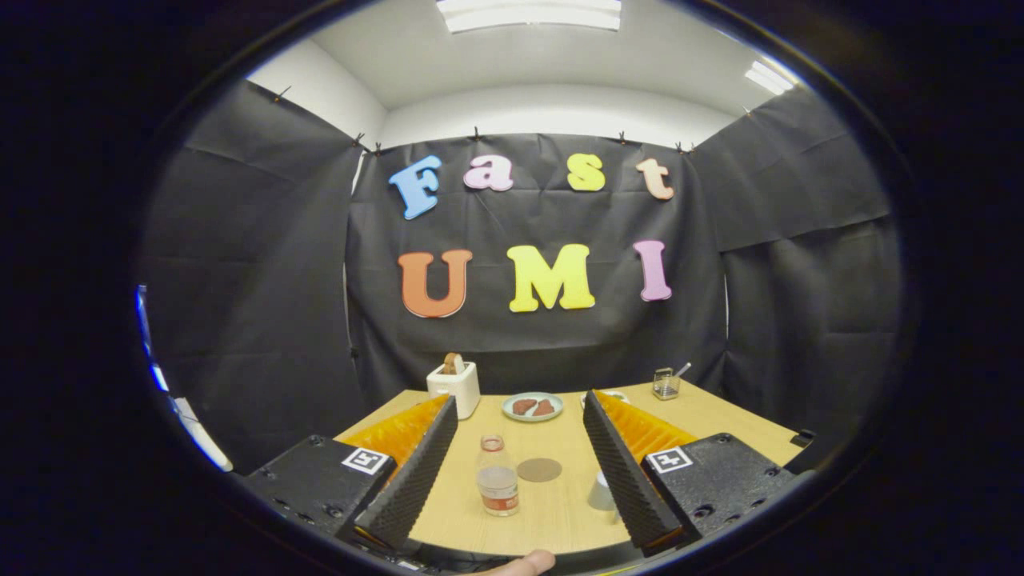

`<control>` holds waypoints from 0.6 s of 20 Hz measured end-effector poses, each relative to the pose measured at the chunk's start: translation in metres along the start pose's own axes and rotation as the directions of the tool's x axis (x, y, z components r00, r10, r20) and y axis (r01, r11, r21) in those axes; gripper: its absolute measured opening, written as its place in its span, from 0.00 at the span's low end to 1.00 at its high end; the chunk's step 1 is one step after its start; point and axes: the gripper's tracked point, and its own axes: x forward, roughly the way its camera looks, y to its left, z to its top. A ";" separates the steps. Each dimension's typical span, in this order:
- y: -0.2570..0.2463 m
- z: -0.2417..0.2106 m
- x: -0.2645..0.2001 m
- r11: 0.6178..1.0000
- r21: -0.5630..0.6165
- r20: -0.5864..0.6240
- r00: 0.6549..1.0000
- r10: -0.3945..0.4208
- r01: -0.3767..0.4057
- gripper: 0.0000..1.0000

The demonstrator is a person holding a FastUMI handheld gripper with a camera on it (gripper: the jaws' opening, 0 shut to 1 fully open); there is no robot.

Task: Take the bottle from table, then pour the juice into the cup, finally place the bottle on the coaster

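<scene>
A small clear bottle [497,478] with a reddish cap and label stands upright on the wooden table [552,512], between my two fingers but well below them, nearer the left finger. A round brown coaster [539,470] lies flat just right of the bottle. A pale cup [602,490] stands by the right finger, partly hidden behind it. My gripper [520,408] hangs above the table, open wide, with nothing between its fingers.
At the table's far side stand a white toaster [454,387] with a slice in it, a plate [532,406] with brown food, and a small glass container [666,384] with a spoon. A fingertip [524,564] of a person shows at the near edge.
</scene>
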 end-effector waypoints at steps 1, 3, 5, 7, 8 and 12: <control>0.001 -0.007 0.004 1.000 -0.003 0.003 1.000 -0.003 0.003 1.00; 0.005 -0.023 0.011 1.000 -0.008 -0.002 1.000 -0.003 0.003 1.00; 0.010 -0.039 0.018 1.000 -0.019 -0.011 1.000 0.005 -0.005 1.00; 0.012 -0.053 0.026 1.000 -0.031 -0.008 1.000 0.002 -0.003 1.00; 0.013 -0.059 0.030 0.999 -0.034 -0.007 1.000 -0.002 0.002 1.00; 0.016 -0.093 0.043 0.999 -0.045 -0.025 1.000 -0.014 0.013 1.00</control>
